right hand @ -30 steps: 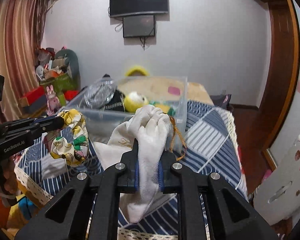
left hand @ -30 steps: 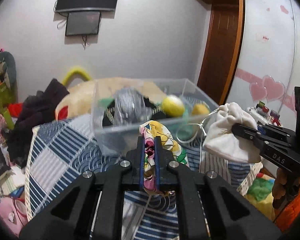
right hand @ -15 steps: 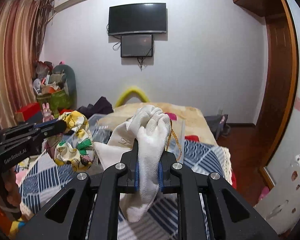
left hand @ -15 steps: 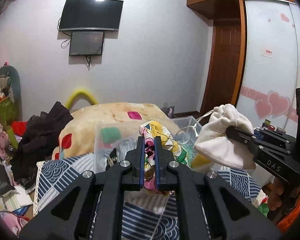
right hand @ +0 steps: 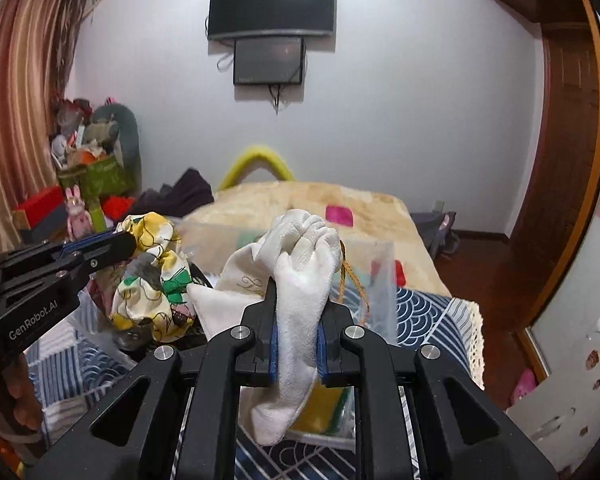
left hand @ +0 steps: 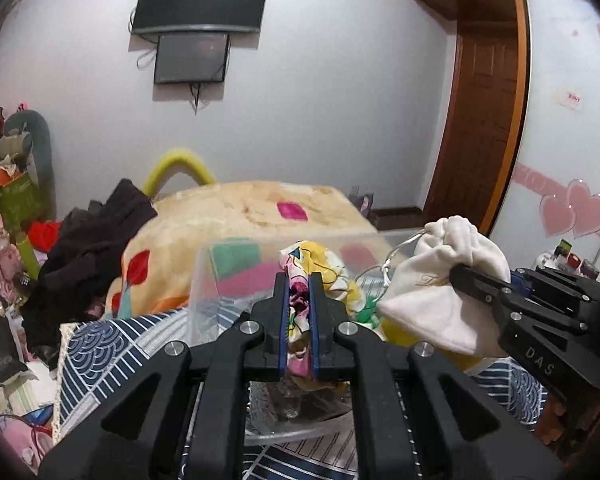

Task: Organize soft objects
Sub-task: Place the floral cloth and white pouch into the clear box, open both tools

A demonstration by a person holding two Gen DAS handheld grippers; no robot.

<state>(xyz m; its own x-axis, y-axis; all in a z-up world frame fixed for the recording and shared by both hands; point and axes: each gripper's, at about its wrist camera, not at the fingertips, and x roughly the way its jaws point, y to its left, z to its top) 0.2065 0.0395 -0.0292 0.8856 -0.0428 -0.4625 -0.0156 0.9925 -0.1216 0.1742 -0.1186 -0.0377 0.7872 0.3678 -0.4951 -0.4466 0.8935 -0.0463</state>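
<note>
My left gripper (left hand: 299,280) is shut on a yellow floral cloth pouch (left hand: 320,264) and holds it over the clear plastic bin (left hand: 204,280). It also shows in the right wrist view (right hand: 152,276). My right gripper (right hand: 297,284) is shut on a white drawstring pouch (right hand: 296,264) with a brown cord, held above the bin's near edge (right hand: 380,292). The white pouch also shows in the left wrist view (left hand: 440,280), to the right of the floral pouch. The bin's contents are mostly hidden by the grippers.
The bin sits on a blue patterned bedspread (left hand: 112,344). Behind it lie a beige blanket (left hand: 240,208) and dark clothes (left hand: 88,248). Cluttered boxes and toys (right hand: 80,184) stand at the left. A wooden door (right hand: 560,160) is at the right.
Both grippers have moved forward over the bin with their pouches still held. The bin now lies close below the fingers instead of ahead.
</note>
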